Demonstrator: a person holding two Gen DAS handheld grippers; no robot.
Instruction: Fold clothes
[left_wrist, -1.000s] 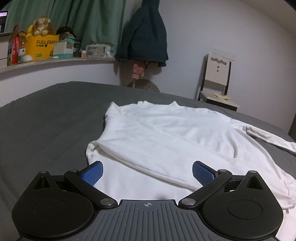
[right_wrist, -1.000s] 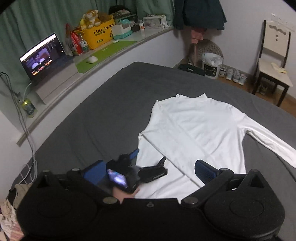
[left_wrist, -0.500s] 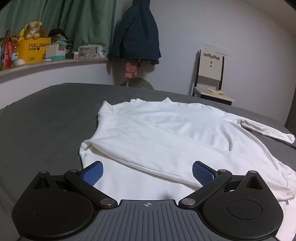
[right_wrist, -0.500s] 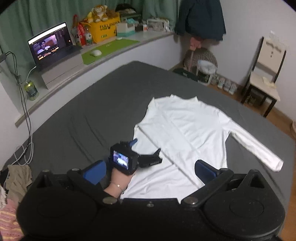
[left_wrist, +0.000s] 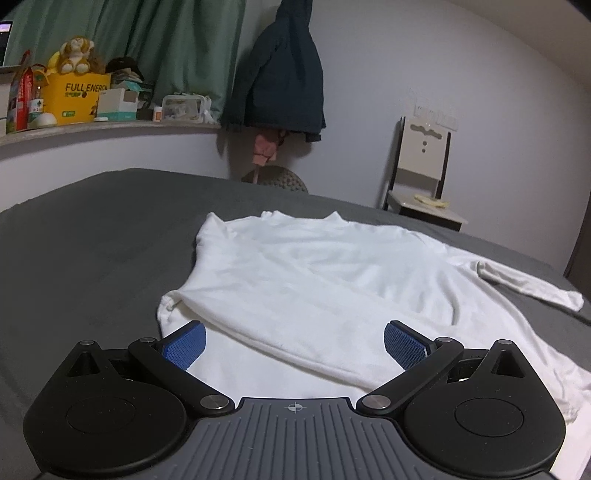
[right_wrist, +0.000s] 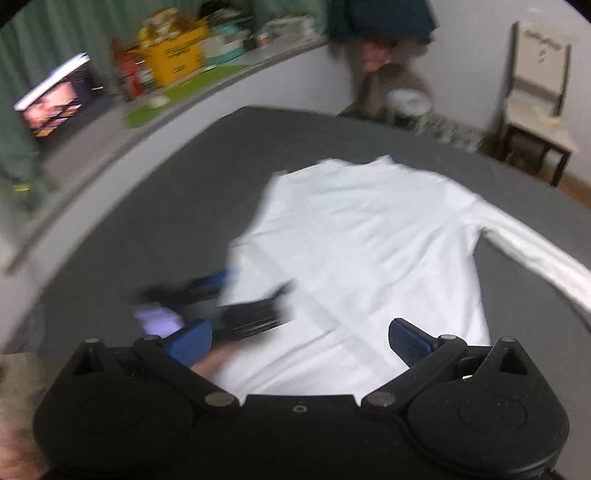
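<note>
Dark grey bedding (left_wrist: 92, 236) is covering a wide bed that is filling most of both views, with a green curtain (left_wrist: 177, 48), a cluttered ledge (left_wrist: 110, 127) and a pale chair (left_wrist: 424, 173) standing behind it by the wall. A white long-sleeved shirt (left_wrist: 314, 273) is lying flat on the bed, collar pointing away toward the wall. One sleeve is lying folded diagonally across the body of the shirt, while the other sleeve (right_wrist: 535, 254) is stretching out sideways over the grey bedding.

Near the shirt's lower hem, the left gripper (left_wrist: 293, 343) is hovering low with its blue-padded fingers (left_wrist: 184, 345) spread wide apart; white fabric is showing between them, but nothing is caught in the pads and they are not visibly touching the cloth. From the right wrist camera this same tool (right_wrist: 236, 299) is appearing as a dark motion-blurred shape at the shirt's near left edge.

Higher above the bed, the right gripper (right_wrist: 299, 343) is looking down on the shirt, its fingers likewise spread fully apart and holding nothing. That whole view is smeared with motion blur.
</note>
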